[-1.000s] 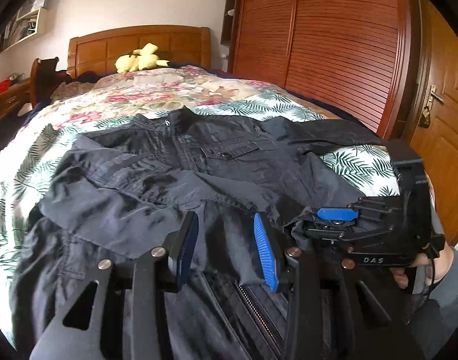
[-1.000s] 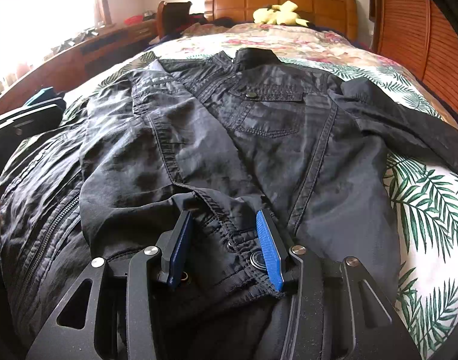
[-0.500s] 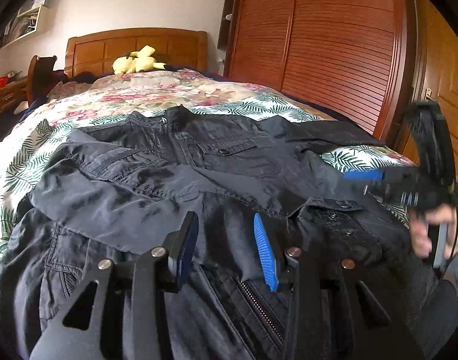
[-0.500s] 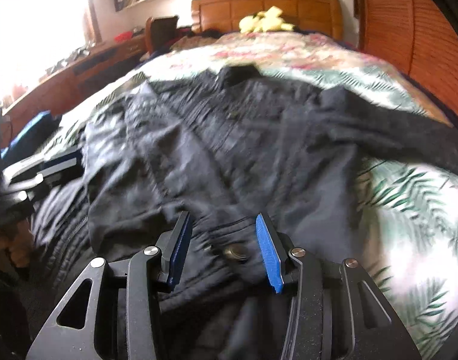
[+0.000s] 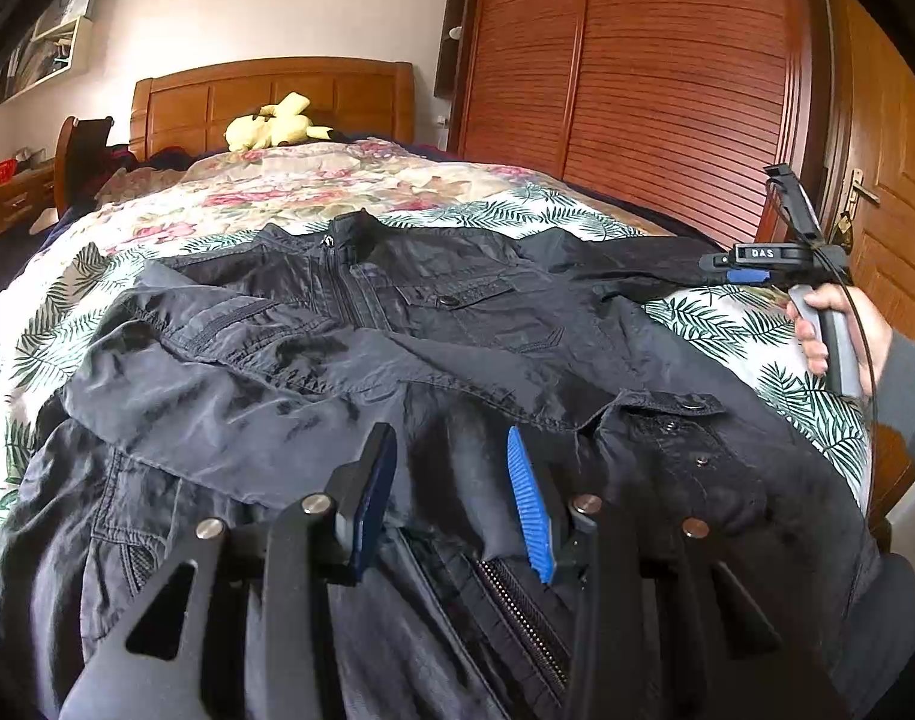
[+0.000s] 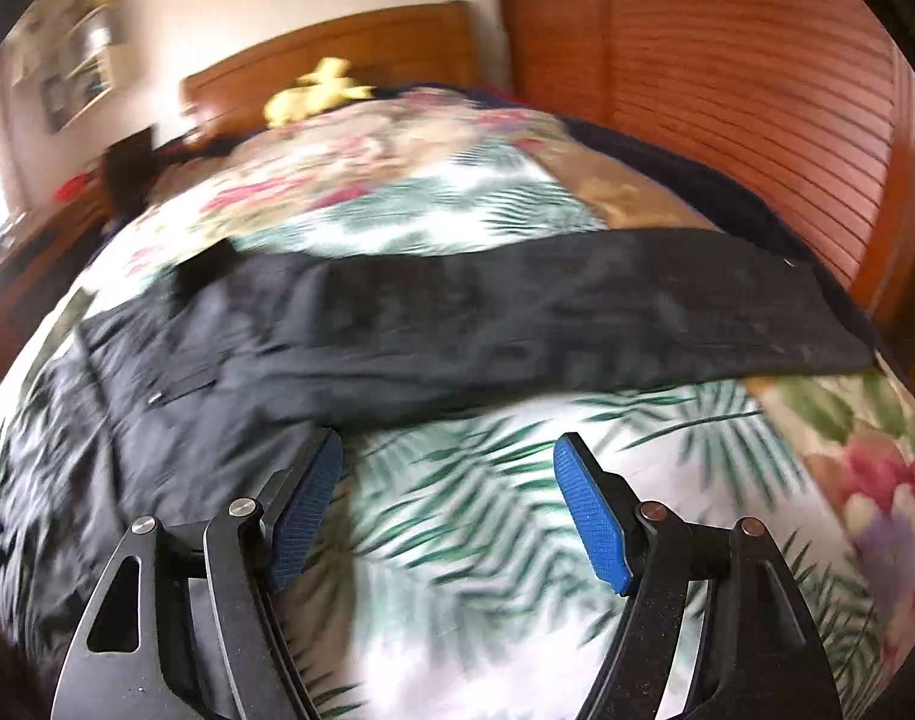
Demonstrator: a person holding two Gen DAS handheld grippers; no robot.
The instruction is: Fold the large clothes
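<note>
A large black jacket [image 5: 409, 348] lies front-up on the bed, one sleeve folded across its chest with the cuff [image 5: 673, 405] near the right hem. My left gripper [image 5: 451, 498] is open, low over the jacket's lower front near the zipper, holding nothing. My right gripper [image 6: 448, 504] is open and empty above the bedspread, beside the jacket's other sleeve [image 6: 547, 312], which stretches out to the right. In the left wrist view the right gripper [image 5: 757, 267] is raised at the bed's right edge.
The bed has a floral and palm-leaf bedspread [image 5: 313, 192] and a wooden headboard [image 5: 271, 96] with a yellow plush toy [image 5: 274, 123]. A wooden slatted wardrobe [image 5: 667, 78] and door stand close on the right. A desk and chair [image 5: 79, 150] are on the left.
My right gripper let go of the folded sleeve's cuff, opened wider and moved up and right toward the outstretched sleeve. My left gripper stayed over the jacket's lower front.
</note>
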